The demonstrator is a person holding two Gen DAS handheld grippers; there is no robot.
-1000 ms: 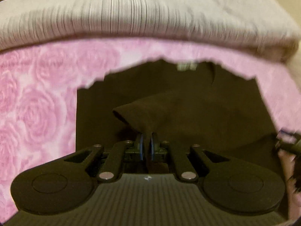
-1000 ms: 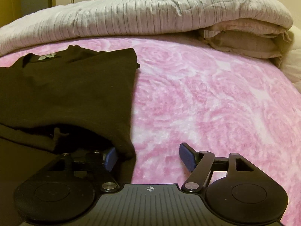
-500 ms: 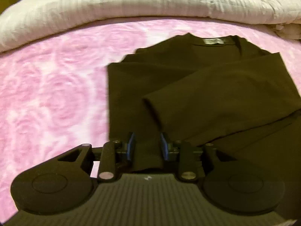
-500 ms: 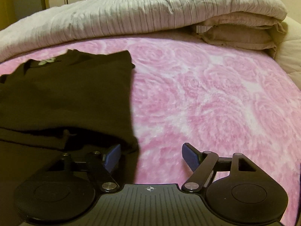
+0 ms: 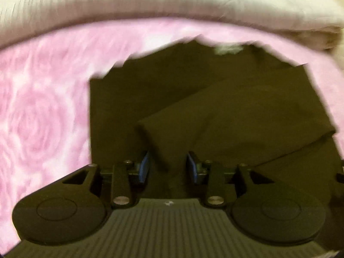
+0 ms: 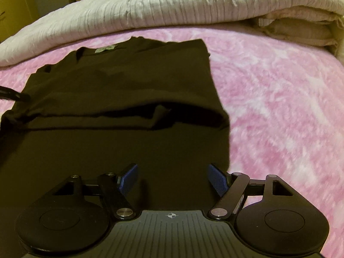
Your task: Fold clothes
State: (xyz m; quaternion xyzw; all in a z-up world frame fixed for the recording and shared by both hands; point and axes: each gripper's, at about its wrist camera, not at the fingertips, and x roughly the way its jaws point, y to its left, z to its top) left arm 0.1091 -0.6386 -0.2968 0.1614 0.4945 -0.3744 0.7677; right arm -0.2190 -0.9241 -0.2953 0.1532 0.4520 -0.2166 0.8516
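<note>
A dark brown long-sleeved top point(image 5: 225, 111) lies flat on the pink rose-patterned blanket point(image 5: 43, 118), collar label at the far end. One sleeve point(image 5: 193, 129) is folded across the body, and its cuff end lies loose between the blue pads of my left gripper point(image 5: 168, 167). The jaws are opening and the pads stand clear of the cloth. In the right wrist view the same top point(image 6: 120, 90) fills the left and middle. My right gripper point(image 6: 172, 178) hangs wide open over the lower body near the garment's right edge, holding nothing.
A rolled white ribbed quilt point(image 6: 150, 6) runs along the far side of the bed. Folded beige bedding point(image 6: 301, 30) is stacked at the far right. The pink blanket point(image 6: 279, 107) spreads to the right of the top. The other gripper's tip point(image 6: 13, 94) shows at the left edge.
My left gripper, shut on the sleeve cuff a second ago, has opened and let it lie on the top. My right gripper has shifted left, from the garment's right edge to over its body.
</note>
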